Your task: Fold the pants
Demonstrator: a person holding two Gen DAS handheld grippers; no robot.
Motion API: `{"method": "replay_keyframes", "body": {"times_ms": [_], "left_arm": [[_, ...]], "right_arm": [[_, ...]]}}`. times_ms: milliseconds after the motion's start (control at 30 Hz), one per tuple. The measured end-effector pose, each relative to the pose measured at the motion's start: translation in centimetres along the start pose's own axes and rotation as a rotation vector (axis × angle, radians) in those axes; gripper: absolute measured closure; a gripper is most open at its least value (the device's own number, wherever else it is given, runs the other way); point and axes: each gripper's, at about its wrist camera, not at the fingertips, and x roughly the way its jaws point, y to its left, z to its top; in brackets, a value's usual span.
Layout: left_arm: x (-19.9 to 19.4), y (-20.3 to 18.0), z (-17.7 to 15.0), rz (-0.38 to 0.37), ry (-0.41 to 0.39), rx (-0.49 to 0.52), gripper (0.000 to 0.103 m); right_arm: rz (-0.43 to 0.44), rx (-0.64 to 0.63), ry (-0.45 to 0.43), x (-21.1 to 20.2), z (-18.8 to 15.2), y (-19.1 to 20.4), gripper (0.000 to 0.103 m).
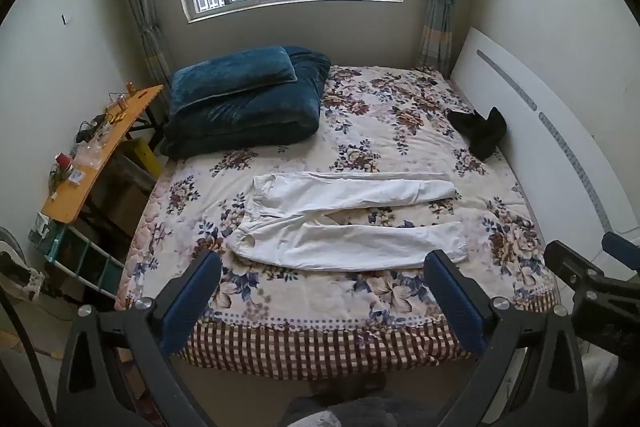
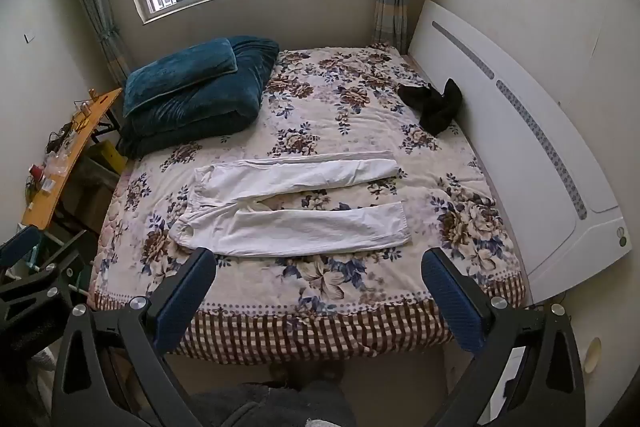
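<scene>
**Pants laid out flat, folding not yet begun**

The wide bed with its cream quilted cover printed in brown and blue flowers (image 1: 384, 115) fills the room from the window wall down to the checked hem at the near edge. On its far left corner sits a stack of folded dark teal plush bedding with a matching pillow on top (image 1: 244, 99), well apart from the work. Across the near half of the bed lie the white cotton pants (image 1: 340, 215), spread flat, waistband to the left, both legs running to the right with a strip of quilt showing between them. No fold is made yet, so the whole task looks to be ahead. A small crumpled black garment (image 1: 478, 133) rests by the white headboard, clear of the pants. The left gripper (image 1: 322, 267) hangs over the near edge, jaws wide apart and empty; the right gripper (image 2: 320, 263) does likewise, touching no cloth
</scene>
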Motion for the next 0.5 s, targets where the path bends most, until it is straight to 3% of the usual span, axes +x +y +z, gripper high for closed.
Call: {"method": "replay_keyframes", "body": {"times_ms": [500], "left_arm": [[0.21, 0.29, 0.11, 0.000, -0.013, 0.008, 0.000]], "right_arm": [[0.002, 0.002, -0.009, -0.12, 0.01, -0.05, 0.000]]}}
